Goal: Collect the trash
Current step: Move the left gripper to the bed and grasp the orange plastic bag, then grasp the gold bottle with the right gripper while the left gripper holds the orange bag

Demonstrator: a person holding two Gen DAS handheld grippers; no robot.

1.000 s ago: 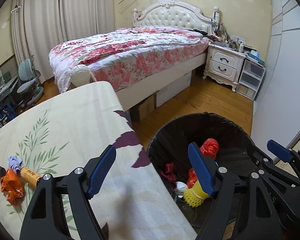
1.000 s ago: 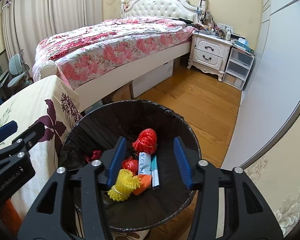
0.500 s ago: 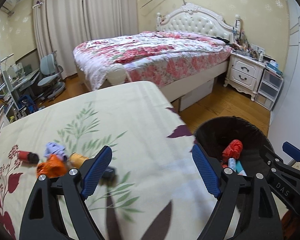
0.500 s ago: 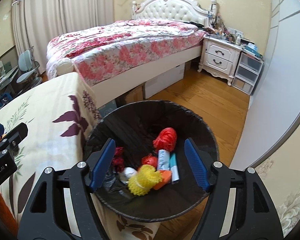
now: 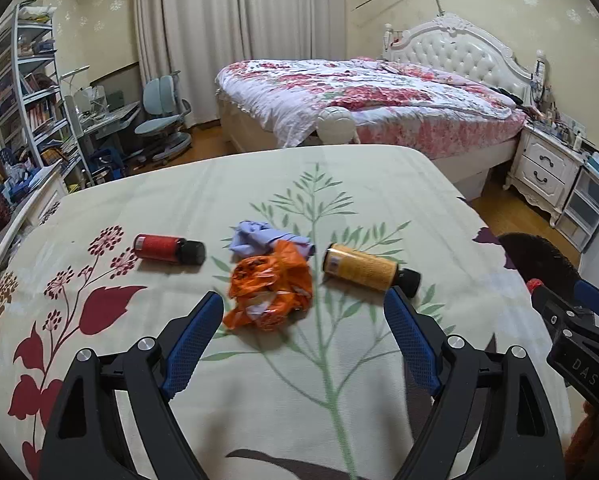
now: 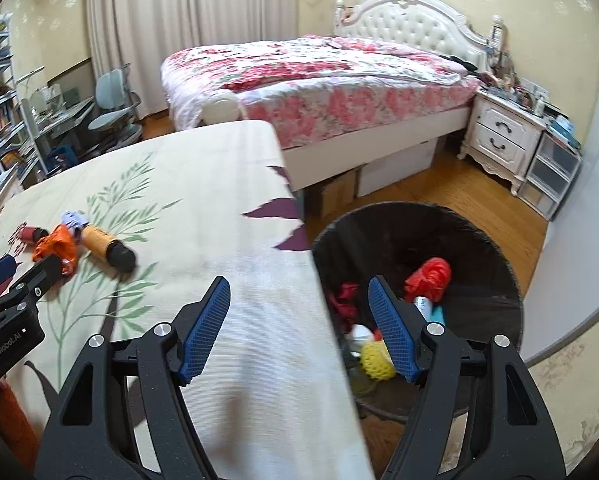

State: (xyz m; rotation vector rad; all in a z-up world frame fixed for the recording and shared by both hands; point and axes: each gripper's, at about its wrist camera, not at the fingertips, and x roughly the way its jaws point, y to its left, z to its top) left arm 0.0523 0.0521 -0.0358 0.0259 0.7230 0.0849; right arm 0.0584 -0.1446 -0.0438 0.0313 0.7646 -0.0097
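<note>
Left gripper (image 5: 303, 316), fingers released and empty, above the floral-cloth desk (image 5: 379, 184); just beyond, crumpled orange plastic wrapper (image 5: 271, 290), then lilac cloth wad (image 5: 265, 238), between red bottle (image 5: 167, 249) and yellow bottle (image 5: 365, 268). Right gripper (image 6: 299, 300), fingers released, over the desk's right edge beside black-lined bin (image 6: 495, 240).

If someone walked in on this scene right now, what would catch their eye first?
Probably the little cluster of trash on the floral tablecloth: a crumpled orange wrapper in front of a lilac wad, with a red bottle and an orange bottle lying on either side. Next, the black-lined bin beside the table, already holding bright scraps.
</note>
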